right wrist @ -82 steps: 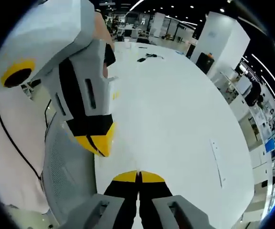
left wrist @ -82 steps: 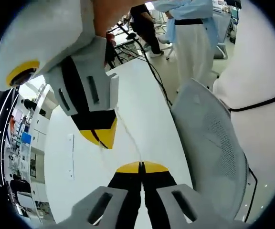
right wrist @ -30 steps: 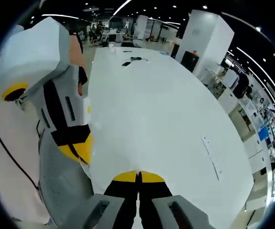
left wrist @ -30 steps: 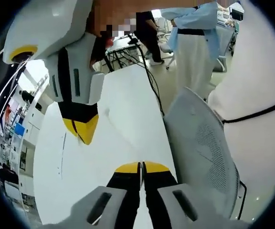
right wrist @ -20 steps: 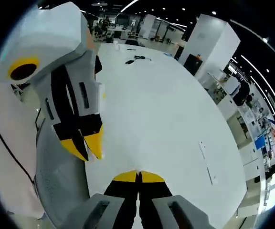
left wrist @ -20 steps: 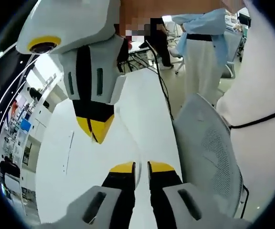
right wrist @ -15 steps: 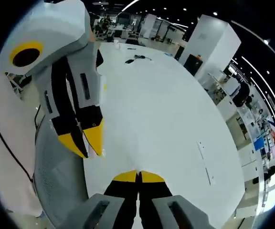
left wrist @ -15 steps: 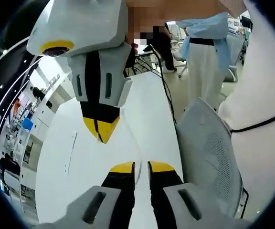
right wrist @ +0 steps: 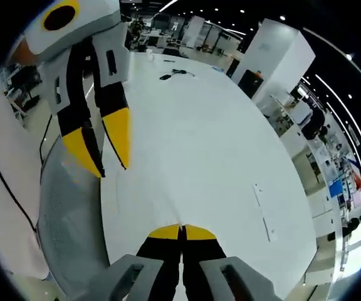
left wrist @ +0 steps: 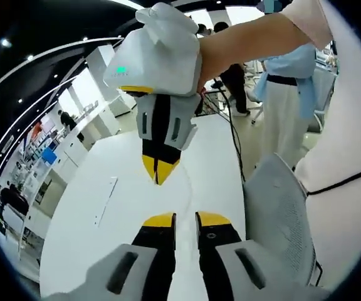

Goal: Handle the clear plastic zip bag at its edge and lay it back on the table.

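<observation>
Left gripper (left wrist: 185, 219): fingers now parted, were closed a second ago; edge released. Right gripper (left wrist: 158, 180), upper centre: fingers closed, apparently pinching zip bag (left wrist: 184, 188). Bag faint, hanging centre frame over surface (left wrist: 105, 213). Remaining: lower, lay flat.

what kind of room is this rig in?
Likely an open-plan lab or workshop: a big white table, a grey mesh chair, and more benches with gear under ceiling spotlights.

left view: above table (left wrist: 105, 207), facing right claw (left wrist: 159, 175) | right view: reverse
</observation>
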Demonstrator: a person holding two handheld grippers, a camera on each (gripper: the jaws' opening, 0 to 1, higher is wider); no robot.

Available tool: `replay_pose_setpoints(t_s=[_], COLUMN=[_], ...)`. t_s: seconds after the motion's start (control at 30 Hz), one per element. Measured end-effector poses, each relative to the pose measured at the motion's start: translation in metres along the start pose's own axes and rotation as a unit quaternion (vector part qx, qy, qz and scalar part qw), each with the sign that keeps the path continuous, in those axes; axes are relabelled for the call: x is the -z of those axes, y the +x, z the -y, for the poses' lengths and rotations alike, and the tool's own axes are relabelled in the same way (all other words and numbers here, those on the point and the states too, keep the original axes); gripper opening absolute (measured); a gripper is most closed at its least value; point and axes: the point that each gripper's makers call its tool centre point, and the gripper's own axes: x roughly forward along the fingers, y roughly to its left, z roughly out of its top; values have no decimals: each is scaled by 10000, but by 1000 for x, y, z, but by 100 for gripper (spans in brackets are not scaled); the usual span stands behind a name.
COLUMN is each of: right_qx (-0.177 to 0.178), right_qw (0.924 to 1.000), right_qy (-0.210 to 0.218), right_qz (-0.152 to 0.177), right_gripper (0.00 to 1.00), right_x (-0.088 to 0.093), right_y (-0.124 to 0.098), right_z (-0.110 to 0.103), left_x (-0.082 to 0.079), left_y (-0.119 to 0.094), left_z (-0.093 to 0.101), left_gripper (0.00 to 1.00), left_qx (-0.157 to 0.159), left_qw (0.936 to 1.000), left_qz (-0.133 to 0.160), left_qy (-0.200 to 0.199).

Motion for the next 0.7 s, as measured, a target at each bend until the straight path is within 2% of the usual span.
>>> replay_pose_setpoints(t_s=[0.17,0.7], right_qx=[63,240], right_qw=[10000,9997], right_qy=[1,-11], right_qz=[-38,-2], right_gripper=[0,0], right_x=[5,9], right_y=[-1,0], right_z=[10,42], left_x=[-2,24], left_y=[-5,-16], left_z=[-8,-34], left_gripper=[13,19], left_qx=[-177,-523], left_qw=[9997,9968], left_qz=[99,92], left_qy=[-125,-599])
